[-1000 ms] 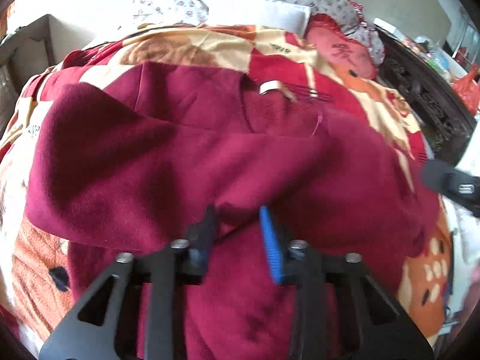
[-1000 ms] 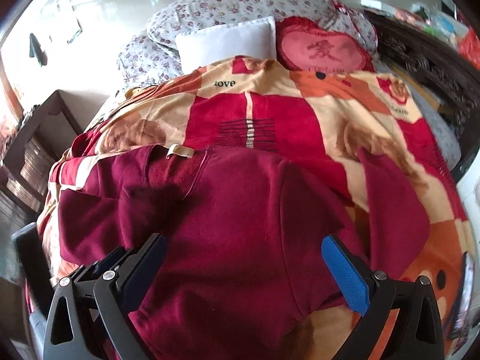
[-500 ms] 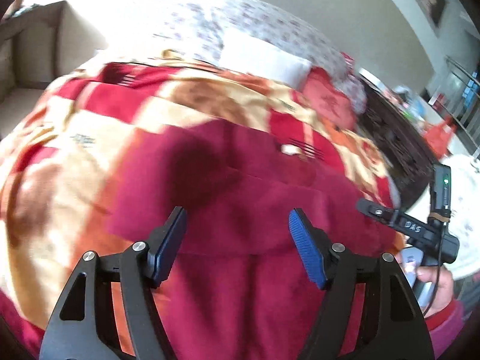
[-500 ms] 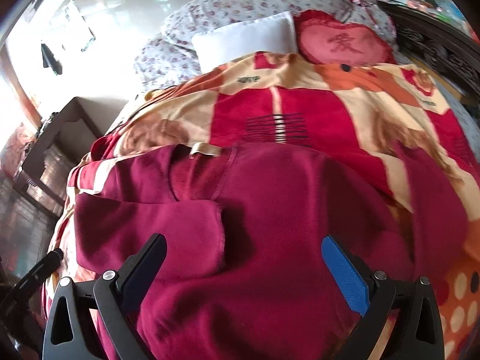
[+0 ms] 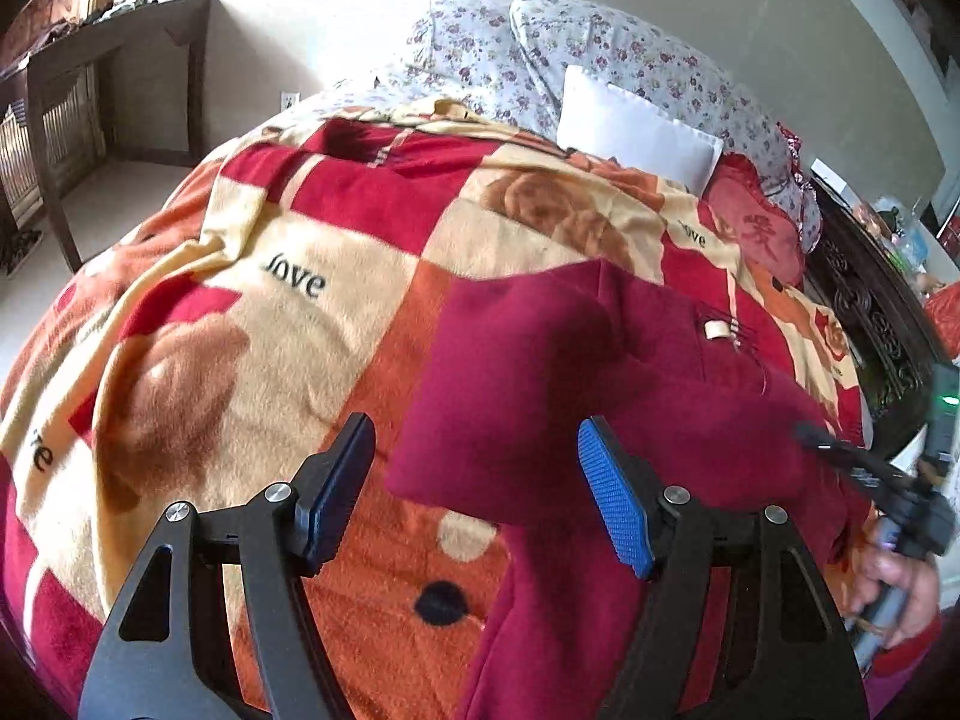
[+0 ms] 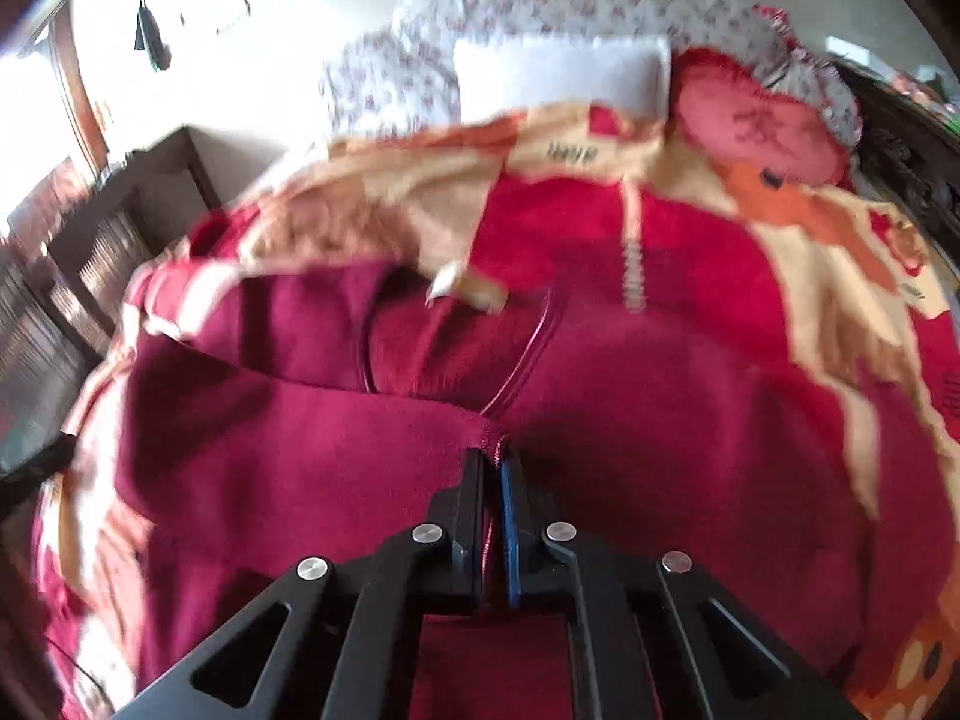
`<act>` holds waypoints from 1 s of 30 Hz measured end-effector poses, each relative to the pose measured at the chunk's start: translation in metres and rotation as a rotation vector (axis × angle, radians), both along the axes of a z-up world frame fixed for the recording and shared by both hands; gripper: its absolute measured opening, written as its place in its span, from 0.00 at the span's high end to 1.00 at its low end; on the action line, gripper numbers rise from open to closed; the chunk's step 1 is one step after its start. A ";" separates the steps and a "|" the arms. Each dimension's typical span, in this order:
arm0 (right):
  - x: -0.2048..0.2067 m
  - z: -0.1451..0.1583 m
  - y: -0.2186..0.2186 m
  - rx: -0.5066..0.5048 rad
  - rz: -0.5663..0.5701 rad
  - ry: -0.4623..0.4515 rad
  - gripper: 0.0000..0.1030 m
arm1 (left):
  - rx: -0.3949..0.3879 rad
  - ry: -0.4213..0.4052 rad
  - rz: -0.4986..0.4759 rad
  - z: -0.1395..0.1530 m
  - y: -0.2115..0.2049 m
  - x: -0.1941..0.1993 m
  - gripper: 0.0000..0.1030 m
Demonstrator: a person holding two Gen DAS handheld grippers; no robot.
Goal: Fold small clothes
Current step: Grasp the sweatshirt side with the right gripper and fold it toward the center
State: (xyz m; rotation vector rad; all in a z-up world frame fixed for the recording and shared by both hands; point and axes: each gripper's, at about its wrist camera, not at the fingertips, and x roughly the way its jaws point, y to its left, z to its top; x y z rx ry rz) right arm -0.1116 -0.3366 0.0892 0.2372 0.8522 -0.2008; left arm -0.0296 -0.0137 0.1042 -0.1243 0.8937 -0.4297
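Note:
A dark red garment [image 5: 600,396] lies on a red, orange and cream blanket [image 5: 288,312] on a bed, with its left sleeve folded across the body. My left gripper [image 5: 474,480] is open and empty, held just left of and above the folded sleeve edge. In the right wrist view the same dark red garment [image 6: 300,468] fills the middle. My right gripper [image 6: 493,462] is shut on a fold of the garment's fabric. The right gripper also shows at the right edge of the left wrist view [image 5: 888,492], held in a hand.
A white pillow [image 5: 636,126] and flowered pillows [image 5: 600,54] lie at the head of the bed, with a red cushion [image 6: 762,120] beside them. A dark wooden table [image 5: 108,78] stands to the left. A carved dark bed frame [image 5: 870,312] runs along the right.
My left gripper let go of the garment, opened and pulled back to the left. My right gripper, open before, has closed on a fold of the garment near its middle.

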 end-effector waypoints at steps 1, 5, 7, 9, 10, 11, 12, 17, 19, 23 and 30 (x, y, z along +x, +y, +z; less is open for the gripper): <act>-0.008 0.007 -0.005 -0.013 -0.029 -0.016 0.96 | 0.001 -0.010 0.000 0.002 -0.002 0.001 0.31; -0.026 0.008 -0.039 0.003 -0.135 -0.009 0.96 | 0.026 -0.026 -0.001 -0.004 -0.017 0.008 0.31; -0.023 -0.010 -0.050 0.028 -0.170 0.051 0.96 | 0.064 -0.009 -0.002 -0.012 -0.028 0.014 0.31; -0.021 -0.024 -0.053 0.018 -0.187 0.098 0.96 | 0.081 0.001 -0.019 -0.018 -0.039 0.017 0.31; -0.021 -0.027 -0.053 0.006 -0.190 0.110 0.95 | 0.090 -0.008 -0.019 -0.019 -0.043 0.018 0.31; -0.024 -0.027 -0.053 0.005 -0.184 0.110 0.93 | 0.104 -0.017 -0.018 -0.021 -0.046 0.018 0.31; -0.027 -0.025 -0.052 0.003 -0.183 0.107 0.90 | 0.128 -0.024 -0.019 -0.024 -0.051 0.020 0.31; -0.048 -0.001 -0.049 -0.039 -0.228 0.016 0.61 | 0.217 -0.009 -0.034 -0.046 -0.065 0.031 0.31; -0.048 0.005 -0.043 -0.039 -0.199 -0.009 0.61 | 0.244 -0.007 -0.036 -0.053 -0.068 0.034 0.31; -0.032 -0.010 -0.031 -0.023 -0.120 0.030 0.67 | 0.266 0.013 -0.031 -0.066 -0.072 0.040 0.31; -0.016 -0.036 -0.041 -0.036 -0.168 0.073 0.70 | 0.282 0.008 -0.029 -0.063 -0.076 0.039 0.31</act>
